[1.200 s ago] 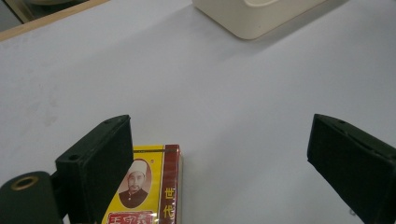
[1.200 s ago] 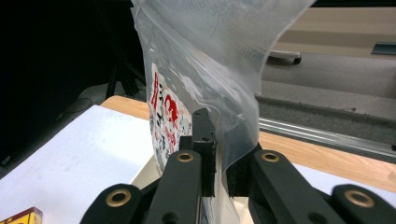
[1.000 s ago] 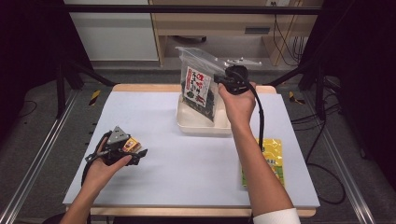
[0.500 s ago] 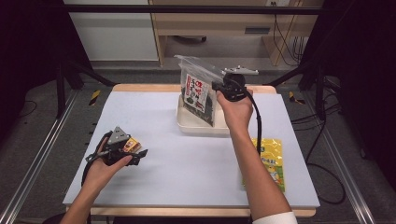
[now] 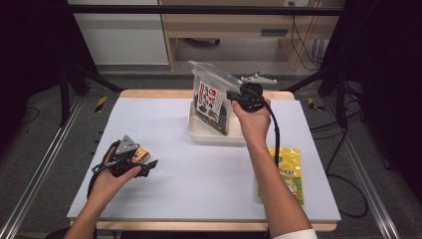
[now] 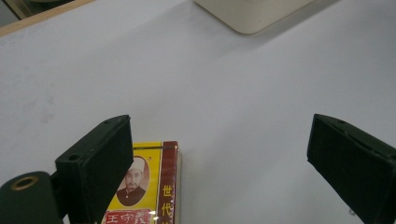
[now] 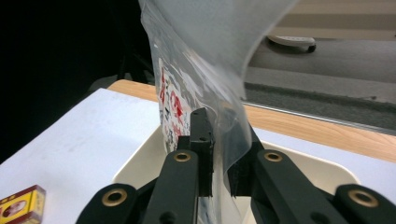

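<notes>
The right gripper [image 5: 238, 94] is clamped on a clear plastic bag [image 5: 213, 97] that holds a dark packet with a red and white label. In the right gripper view its two black jaws are pressed together on the bag's film [image 7: 219, 93], which rises between them and bends over above. The bag hangs upright with its lower end inside a shallow cream tray [image 5: 199, 133] that sits at the far middle of the white tabletop [image 5: 199, 189]. Whether the bag's bottom edge rests on the tray floor or hangs just above it, I cannot tell. The person's right hand [image 5: 255, 119] wraps the gripper's body from the near side, and a black cable [image 5: 275, 137] trails down along the forearm.

The left gripper [image 5: 149, 164] lies low at the near left of the tabletop, held in the left hand [image 5: 112, 174], with its jaws apart and nothing between them. In the left gripper view the two black jaws stand wide, one at each side of the frame, and a small yellow and red box [image 6: 144, 186] (printed with a portrait and red characters) lies on the tabletop just beside the left-hand jaw, partly behind it. The same box [image 7: 21, 203] appears at the lower left corner of the right gripper view, well apart from the tray.

A yellow snack packet [image 5: 287, 169] lies flat on the tabletop near the right edge, beside the person's right forearm and apart from the tray.
</notes>
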A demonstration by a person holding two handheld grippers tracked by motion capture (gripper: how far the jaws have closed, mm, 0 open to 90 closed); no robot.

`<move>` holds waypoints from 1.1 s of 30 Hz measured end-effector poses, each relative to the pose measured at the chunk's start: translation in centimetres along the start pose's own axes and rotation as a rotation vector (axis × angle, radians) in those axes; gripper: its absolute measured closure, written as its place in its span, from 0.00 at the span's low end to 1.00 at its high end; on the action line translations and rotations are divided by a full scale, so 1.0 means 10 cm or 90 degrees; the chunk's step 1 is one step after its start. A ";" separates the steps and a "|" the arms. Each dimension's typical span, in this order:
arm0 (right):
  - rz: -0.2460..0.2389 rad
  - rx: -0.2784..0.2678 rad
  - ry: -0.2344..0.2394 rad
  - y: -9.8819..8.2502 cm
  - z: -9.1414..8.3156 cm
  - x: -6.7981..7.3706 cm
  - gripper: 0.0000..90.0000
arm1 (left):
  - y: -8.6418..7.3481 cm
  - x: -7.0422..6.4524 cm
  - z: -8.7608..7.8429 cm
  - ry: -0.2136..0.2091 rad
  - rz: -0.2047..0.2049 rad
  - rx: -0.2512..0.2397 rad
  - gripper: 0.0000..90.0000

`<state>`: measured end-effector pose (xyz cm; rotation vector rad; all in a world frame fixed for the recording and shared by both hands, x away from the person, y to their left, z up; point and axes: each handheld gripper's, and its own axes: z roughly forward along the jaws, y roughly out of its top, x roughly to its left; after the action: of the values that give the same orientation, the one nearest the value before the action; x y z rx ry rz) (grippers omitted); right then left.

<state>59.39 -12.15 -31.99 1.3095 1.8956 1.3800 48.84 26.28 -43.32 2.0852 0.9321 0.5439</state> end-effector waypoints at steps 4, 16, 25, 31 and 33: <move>0.005 -0.002 0.013 -0.01 -0.01 -0.03 0.90 | 0.00 0.00 0.00 0.000 0.000 0.002 0.08; -0.011 -0.020 0.029 -0.02 -0.07 -0.05 0.65 | 0.00 0.00 0.01 0.000 0.002 0.004 0.08; -0.054 -0.034 0.038 -0.04 -0.24 -0.06 0.48 | -0.01 0.00 0.01 0.000 0.004 0.006 0.08; -0.079 -0.039 0.034 -0.10 -0.43 -0.09 0.38 | -0.01 0.00 0.01 0.000 0.005 0.007 0.08; -0.085 -0.038 0.035 -0.13 -0.50 -0.11 0.36 | -0.01 -0.01 0.02 0.000 0.005 0.008 0.08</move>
<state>55.37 -15.56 -31.38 1.1066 1.9256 1.4058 48.88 26.20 -43.52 2.1010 0.9297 0.5443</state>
